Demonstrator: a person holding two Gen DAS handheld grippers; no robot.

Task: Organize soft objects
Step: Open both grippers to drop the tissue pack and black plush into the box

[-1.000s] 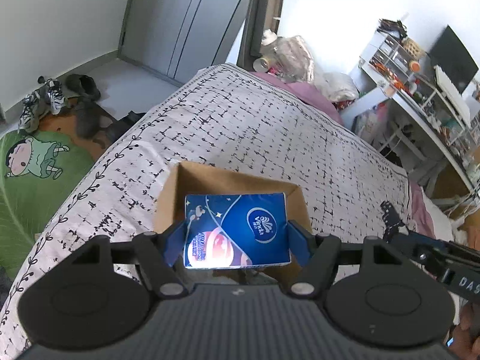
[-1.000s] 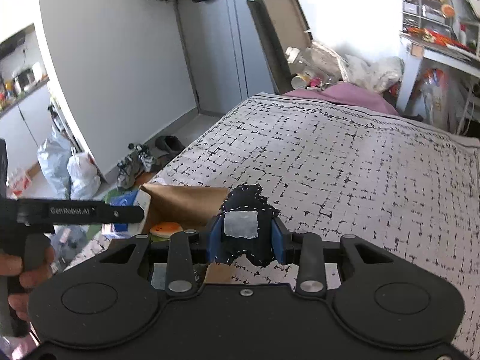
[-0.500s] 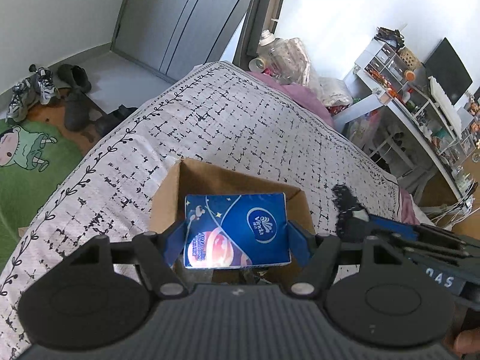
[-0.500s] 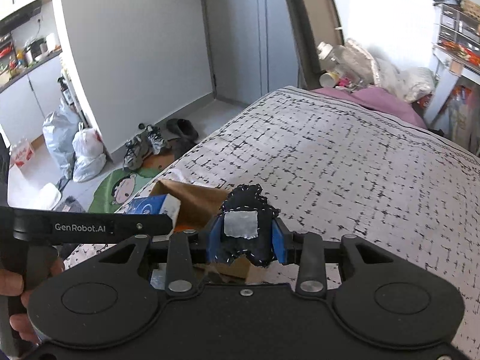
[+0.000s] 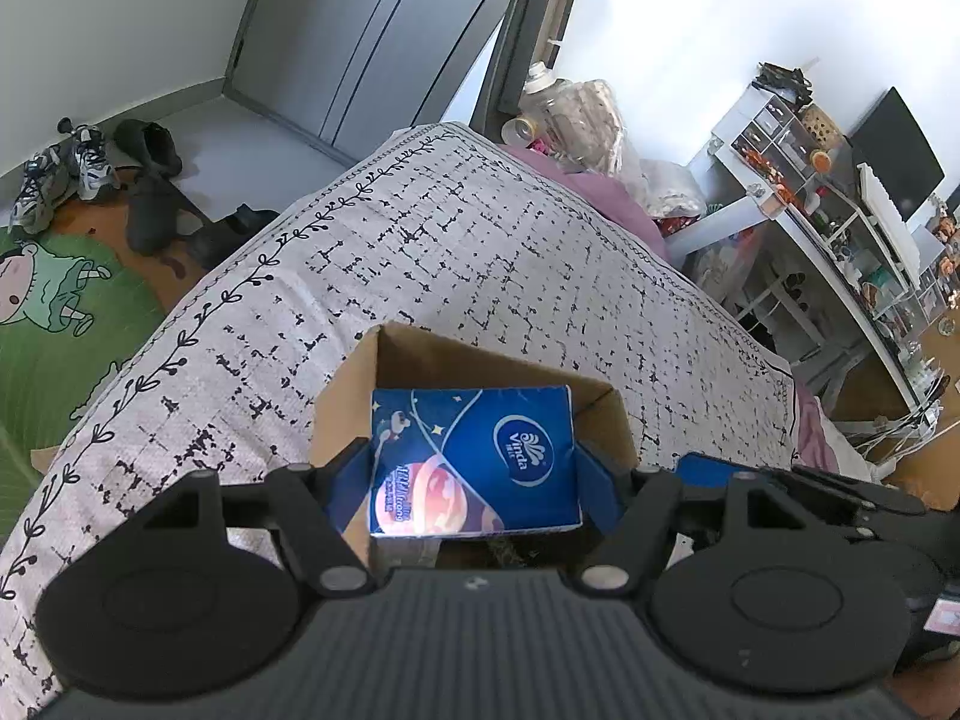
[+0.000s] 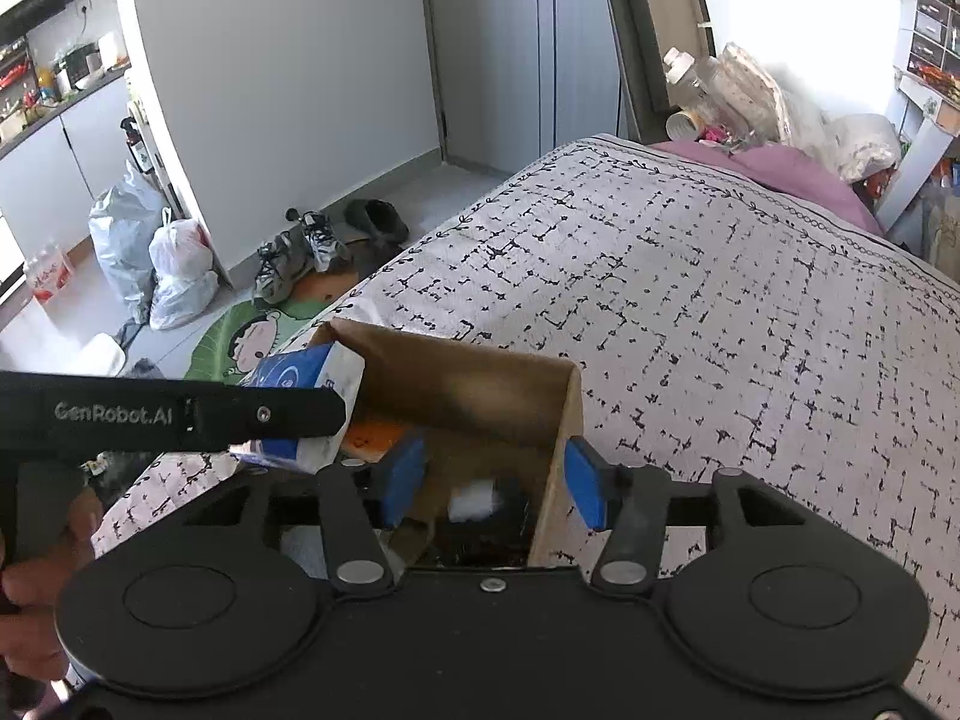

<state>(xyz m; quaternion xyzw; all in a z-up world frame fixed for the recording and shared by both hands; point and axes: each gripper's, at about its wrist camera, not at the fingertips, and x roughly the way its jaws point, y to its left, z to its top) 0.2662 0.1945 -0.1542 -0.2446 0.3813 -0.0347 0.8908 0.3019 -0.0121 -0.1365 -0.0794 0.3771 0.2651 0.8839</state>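
Observation:
My left gripper [image 5: 474,468] is shut on a blue tissue pack [image 5: 474,456], which it holds just above an open cardboard box [image 5: 480,360] on the bed. In the right wrist view the same pack [image 6: 300,372] shows at the box's left rim, beside the left gripper's black finger [image 6: 270,414]. My right gripper [image 6: 492,480] hangs over the box [image 6: 468,384] with its jaws opening. They straddle the box's right wall and the pads press on nothing. A black soft toy with a white patch [image 6: 480,501] lies loose in the box below them.
The box stands near the left edge of a bed with a black-and-white patterned cover [image 5: 480,240]. An orange item [image 6: 375,435] lies inside the box. On the floor are shoes [image 6: 300,252], a green cartoon mat [image 5: 54,324] and plastic bags [image 6: 156,252]. A cluttered desk [image 5: 840,228] stands to the right.
My right gripper moved left over the box and opened, and the black toy dropped from its pads into the box. The left gripper kept hold of the tissue pack above the box.

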